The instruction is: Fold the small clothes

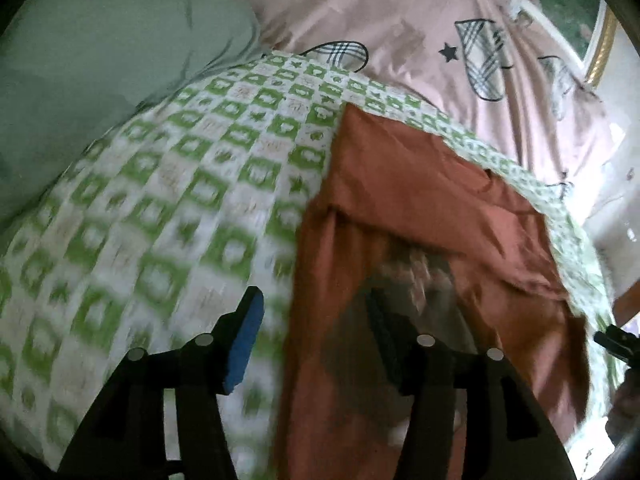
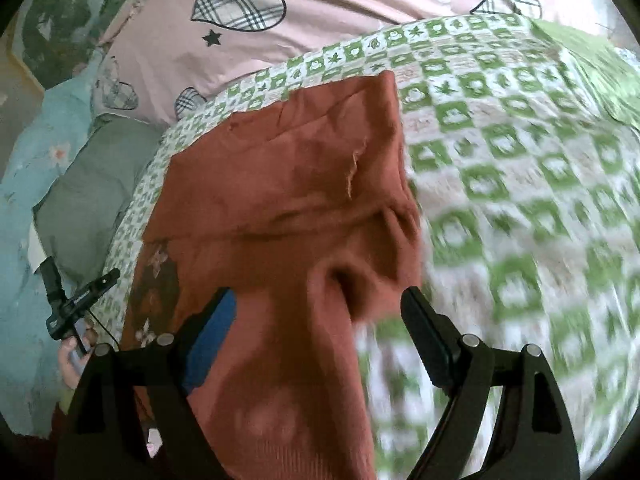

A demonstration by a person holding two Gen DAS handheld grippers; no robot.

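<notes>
On a bed spread with a green-and-white checked cover (image 1: 168, 184), a rust-orange child's garment (image 1: 420, 208) lies partly folded, its upper part turned down over the lower, reaching toward the cover's far edge where the pink heart-print quilt (image 1: 400, 12) begins. We hold the left tongs (image 1: 316, 320) wide apart with nothing between them: the blue pad (image 1: 244, 344) hangs over bare cover, the dark pad over the garment's near portion beside a pale printed patch. Our right tongs (image 2: 316, 328) are wide too, straddling the lower cloth without pinching it, a puckered fold sitting just ahead of them. Both views are smeared near the tongs, so we cannot tell whether the fingers touch the fabric.

We judge the next fold is at hand, the garment about halfway to a tidy packet. To do it well, we should lower each pair of tongs onto one matching edge, take only the garment's layers and not the cover beneath, and close fully before lifting. The pucker (image 2: 344, 280) wants smoothing first, or it will be pressed into the fold. A loose thread (image 2: 352, 176) along the upper panel could snag. The grey-green pillow (image 1: 100, 60) lies near the cover's far left corner, apart from the garment.
</notes>
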